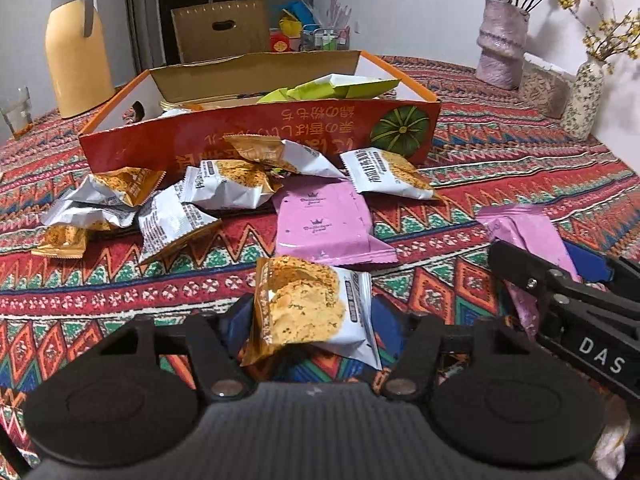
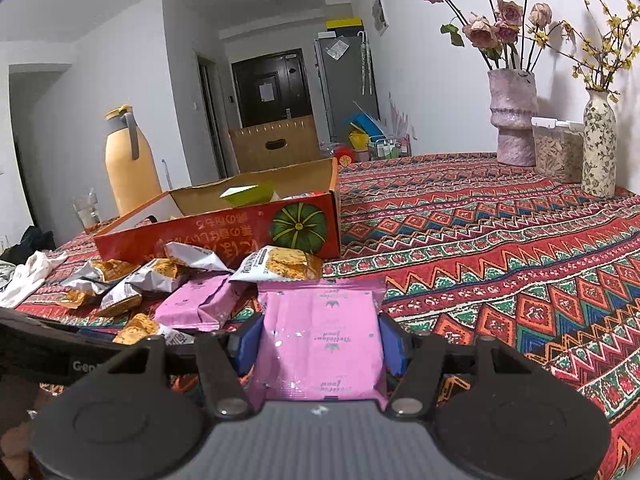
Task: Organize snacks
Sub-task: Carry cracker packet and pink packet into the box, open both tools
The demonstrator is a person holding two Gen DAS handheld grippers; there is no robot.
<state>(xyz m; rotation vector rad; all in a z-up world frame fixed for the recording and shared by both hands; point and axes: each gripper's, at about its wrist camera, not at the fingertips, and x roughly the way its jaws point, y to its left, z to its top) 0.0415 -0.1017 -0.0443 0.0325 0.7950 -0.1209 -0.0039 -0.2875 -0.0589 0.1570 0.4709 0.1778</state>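
Cookie packet: a white-and-gold cookie packet [image 1: 316,312] sits between the blue pads of the left gripper [image 1: 316,320], lifted off the cloth and tilted, its gold end to the left.
Left jaws: closed in on the cookie packet from both sides, holding it.
Pink packet: a pink packet [image 2: 320,340] lies flat between the blue pads of the right gripper [image 2: 320,344], its printed text upside down in the right wrist view.
Right jaws: narrowed onto the pink packet, pads [image 2: 250,342] touching its two edges.
Loose snacks: a second pink packet [image 1: 324,220] lies on the cloth just ahead of the left gripper; beyond it a heap of white-and-gold packets [image 1: 160,200] lies scattered against the box front.
Box: an orange box [image 1: 260,132] with a green pumpkin picture stands open at the table's middle; green packets [image 1: 340,88] lie inside it.
Table: covered by a red patterned tablecloth [image 2: 500,240].
Left side: a yellow thermos jug [image 1: 76,52] with a glass [image 1: 18,112] near it.
Right side: a pink vase [image 2: 514,116] of dried roses, a clear container [image 2: 558,152] and a floral vase [image 2: 598,144] stand along the wall.
Background: a cardboard box [image 2: 276,144] stands behind the table.
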